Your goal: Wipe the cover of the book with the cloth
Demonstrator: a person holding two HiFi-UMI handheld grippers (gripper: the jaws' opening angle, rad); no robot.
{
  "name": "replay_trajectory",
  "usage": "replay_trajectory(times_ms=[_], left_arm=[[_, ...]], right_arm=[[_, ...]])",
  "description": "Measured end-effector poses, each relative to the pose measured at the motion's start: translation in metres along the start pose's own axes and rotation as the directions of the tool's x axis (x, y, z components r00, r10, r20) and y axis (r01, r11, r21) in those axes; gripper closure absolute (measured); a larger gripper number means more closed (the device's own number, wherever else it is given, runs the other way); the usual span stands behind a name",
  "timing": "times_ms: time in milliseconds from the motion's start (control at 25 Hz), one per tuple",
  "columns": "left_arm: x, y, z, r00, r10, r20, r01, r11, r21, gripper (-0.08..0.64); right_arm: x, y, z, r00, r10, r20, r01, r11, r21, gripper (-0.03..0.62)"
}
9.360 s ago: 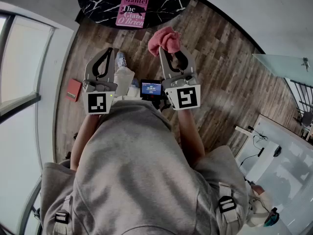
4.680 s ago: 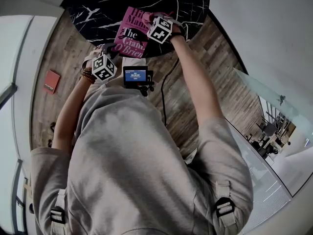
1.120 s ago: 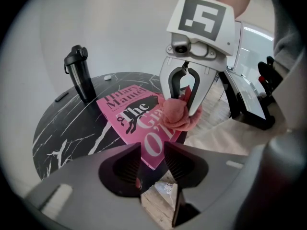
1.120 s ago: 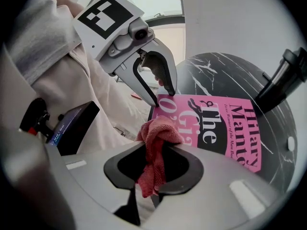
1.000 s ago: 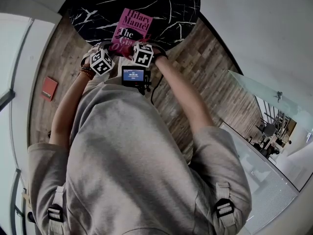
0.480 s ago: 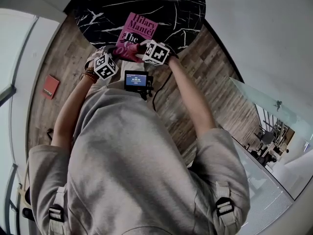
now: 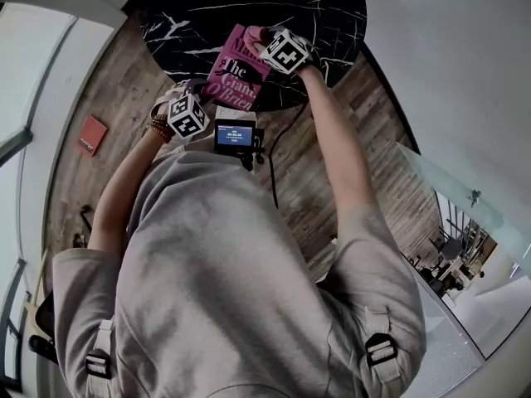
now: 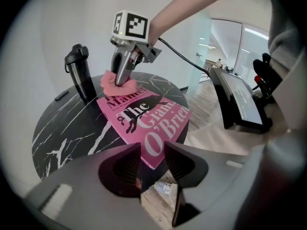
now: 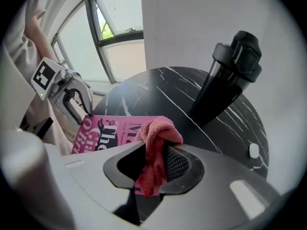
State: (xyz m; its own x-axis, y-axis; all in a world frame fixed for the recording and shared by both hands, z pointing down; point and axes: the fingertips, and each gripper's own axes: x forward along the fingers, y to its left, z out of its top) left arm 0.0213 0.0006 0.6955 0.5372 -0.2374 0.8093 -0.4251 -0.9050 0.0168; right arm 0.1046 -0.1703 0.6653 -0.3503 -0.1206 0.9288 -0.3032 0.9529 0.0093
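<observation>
The book (image 7: 236,77) lies flat on the table (image 7: 182,15), long axis slanting away rightward, title's top farthest. The right gripper (image 9: 153,169) pinches the cloth (image 9: 156,138) there. The left gripper (image 8: 152,157) has its jaws apart by the near corner.

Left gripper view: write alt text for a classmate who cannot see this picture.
The right gripper, topped by a marker cube, presses a crumpled pink cloth onto the far end of a pink paperback book on a round black marble table. A tall black flask stands at the left; in front, the left gripper holds open grey jaws around the book's near corner.
</observation>
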Motion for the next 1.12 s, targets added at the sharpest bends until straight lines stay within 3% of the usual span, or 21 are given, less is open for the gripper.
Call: replay_trajectory(times_ms=[240, 480, 1120], left_arm=[[-0.001, 0.001, 0.000, 1.000, -0.002, 0.003, 0.002, 1.000, -0.004, 0.420], [-0.001, 0.001, -0.001, 1.000, -0.012, 0.003, 0.012, 1.000, -0.005, 0.416], [0.000, 0.001, -0.001, 1.000, -0.020, -0.005, 0.020, 1.000, 0.003, 0.416]], right_arm=[[0.020, -0.010, -0.004, 0.997, -0.024, -0.070, 0.017, 0.996, -0.090, 0.485], [0.022, -0.009, -0.002, 0.998, 0.007, -0.066, -0.010, 0.999, -0.044, 0.486], [0.021, -0.007, -0.003, 0.999, -0.031, -0.035, 0.032, 0.999, 0.035, 0.491]])
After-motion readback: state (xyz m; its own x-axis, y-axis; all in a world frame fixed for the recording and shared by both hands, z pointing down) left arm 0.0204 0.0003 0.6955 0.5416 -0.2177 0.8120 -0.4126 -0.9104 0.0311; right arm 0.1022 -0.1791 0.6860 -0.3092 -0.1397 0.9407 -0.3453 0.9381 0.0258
